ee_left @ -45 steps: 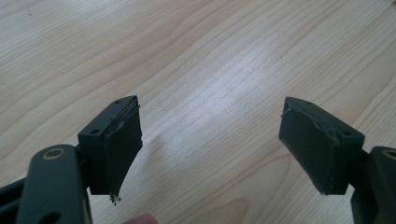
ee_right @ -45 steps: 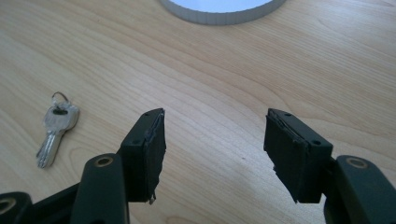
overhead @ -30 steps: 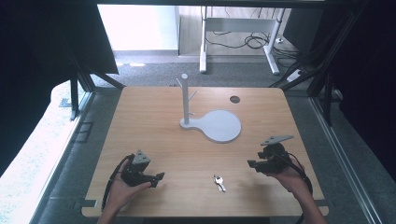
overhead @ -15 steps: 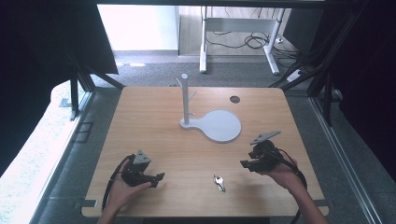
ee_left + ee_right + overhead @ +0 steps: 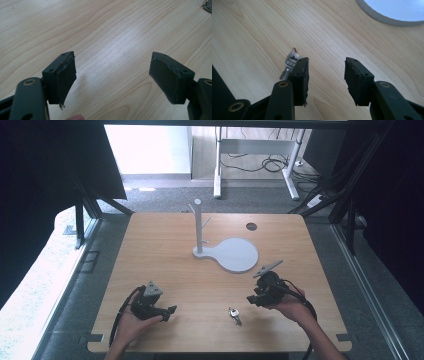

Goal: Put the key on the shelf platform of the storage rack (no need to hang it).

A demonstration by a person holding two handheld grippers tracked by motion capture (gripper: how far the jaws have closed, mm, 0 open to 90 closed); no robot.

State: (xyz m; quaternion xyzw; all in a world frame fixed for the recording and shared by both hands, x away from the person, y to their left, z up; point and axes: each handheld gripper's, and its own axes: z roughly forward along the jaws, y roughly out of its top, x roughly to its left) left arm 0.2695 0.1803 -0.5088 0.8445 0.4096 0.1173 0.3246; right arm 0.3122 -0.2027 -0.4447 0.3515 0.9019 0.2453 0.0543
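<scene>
The keys [image 5: 291, 63] are lying on the wooden table [image 5: 165, 250] near its front edge, and in the right gripper view the left jaw is covering their lower part, so only the key heads and a bit of ring are showing; how many keys there are is hard to tell. From above, the keys [image 5: 233, 314] are a small blurred glint, just to the left of the right hand-held gripper [image 5: 255, 299] and apart from it. Any stamping on the keys is too small to read, and no writing is legible on either tool.

The right hand-held gripper [image 5: 325, 77] is hovering with its jaws standing moderately apart and bare table between them; the keys are sitting outside the gap, beyond the left jaw. The left hand-held gripper [image 5: 112, 75] is held wide, nothing between its jaws, over bare wood. A fingertip is peeking in at the bottom edge of that view, cut off by the frame. From above, the left hand-held gripper [image 5: 167, 311] is resting near the front left of the table, well apart from the keys.

A white stand [image 5: 198, 227] with short pegs is rising from a round white base [image 5: 237, 255] at mid-table; the right gripper view is catching just the base's grey rim [image 5: 387, 21] at its top edge. A dark hole [image 5: 251, 226] is sitting near the far edge. Open wood is lying all around the keys.
</scene>
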